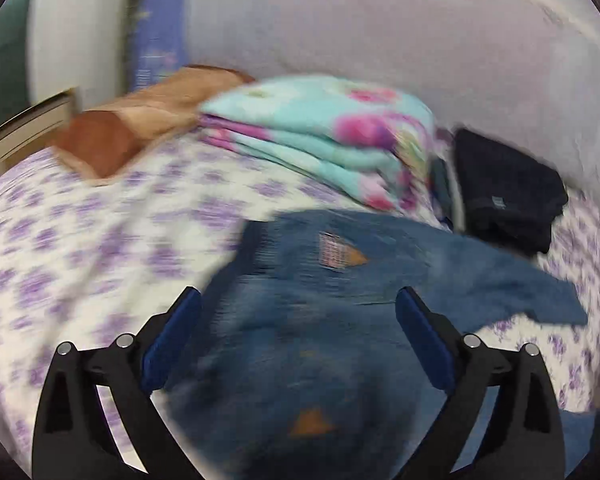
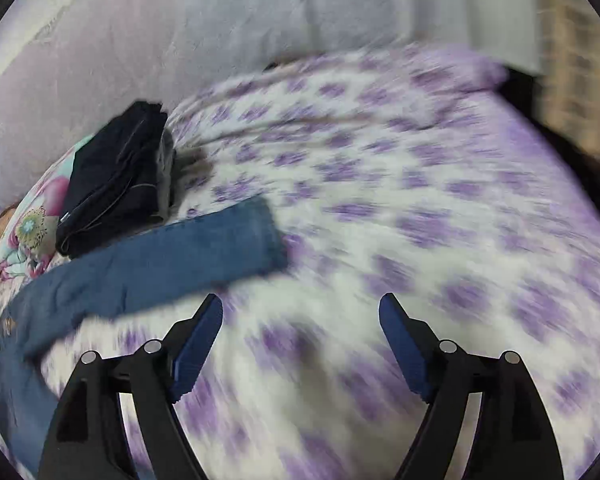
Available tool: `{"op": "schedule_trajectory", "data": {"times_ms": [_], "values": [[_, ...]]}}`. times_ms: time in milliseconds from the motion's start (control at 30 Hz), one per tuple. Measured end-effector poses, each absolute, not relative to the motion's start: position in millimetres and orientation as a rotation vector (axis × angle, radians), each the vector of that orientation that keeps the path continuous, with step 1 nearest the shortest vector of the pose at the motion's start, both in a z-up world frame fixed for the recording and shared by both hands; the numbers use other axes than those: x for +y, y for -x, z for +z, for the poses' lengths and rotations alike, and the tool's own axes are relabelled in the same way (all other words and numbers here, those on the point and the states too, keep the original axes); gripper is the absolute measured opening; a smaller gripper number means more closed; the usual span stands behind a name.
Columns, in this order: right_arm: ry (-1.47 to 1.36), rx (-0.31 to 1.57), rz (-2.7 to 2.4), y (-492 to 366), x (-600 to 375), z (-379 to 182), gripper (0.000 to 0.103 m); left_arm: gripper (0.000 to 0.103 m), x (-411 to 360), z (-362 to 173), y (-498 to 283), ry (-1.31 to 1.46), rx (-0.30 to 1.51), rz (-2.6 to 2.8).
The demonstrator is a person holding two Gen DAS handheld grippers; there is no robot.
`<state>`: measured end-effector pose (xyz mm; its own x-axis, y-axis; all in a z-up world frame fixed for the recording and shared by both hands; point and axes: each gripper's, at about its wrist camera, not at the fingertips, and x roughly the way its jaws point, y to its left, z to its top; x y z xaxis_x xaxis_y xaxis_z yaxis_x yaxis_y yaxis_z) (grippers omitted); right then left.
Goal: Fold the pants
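Note:
Blue jeans (image 1: 320,320) lie spread on the purple-flowered bedsheet (image 1: 100,248). In the left wrist view their waist part with a label patch is right under my left gripper (image 1: 298,300), which is open and empty above them. In the right wrist view one jeans leg (image 2: 160,268) stretches from the left edge toward the middle of the bed. My right gripper (image 2: 300,308) is open and empty, over bare sheet (image 2: 420,208) just right of that leg's end. Both views are blurred by motion.
A folded dark garment (image 1: 508,196) lies against the wall, also in the right wrist view (image 2: 116,176). A folded turquoise floral blanket (image 1: 328,136) and a brown pillow (image 1: 140,124) sit at the bed's head. The wall (image 1: 380,28) borders the far side.

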<state>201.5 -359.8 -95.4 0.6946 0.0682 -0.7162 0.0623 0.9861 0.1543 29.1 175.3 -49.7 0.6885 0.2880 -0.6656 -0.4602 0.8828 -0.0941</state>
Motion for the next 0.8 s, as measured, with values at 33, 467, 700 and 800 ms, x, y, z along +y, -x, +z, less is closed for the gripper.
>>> {"op": "schedule_trajectory", "data": {"times_ms": [33,467,700,800], "values": [[-0.199,0.833,-0.007,-224.3,-355.6,-103.7,0.081,0.095,162.4,-61.6,-46.0,0.233,0.736,0.411],[-0.15,0.913,0.011,-262.5,-331.3,-106.3,0.014,0.099,142.0,-129.1,-81.3,0.178,0.896,0.374],[0.39,0.8,-0.303,-246.4,-305.4,-119.7,0.09,0.098,142.9,-106.9,-74.1,0.141,0.931,0.291],[0.27,0.73,-0.209,-243.8,-312.7,-92.9,0.087,0.098,160.8,-70.2,-63.7,0.049,0.813,0.345]]}}
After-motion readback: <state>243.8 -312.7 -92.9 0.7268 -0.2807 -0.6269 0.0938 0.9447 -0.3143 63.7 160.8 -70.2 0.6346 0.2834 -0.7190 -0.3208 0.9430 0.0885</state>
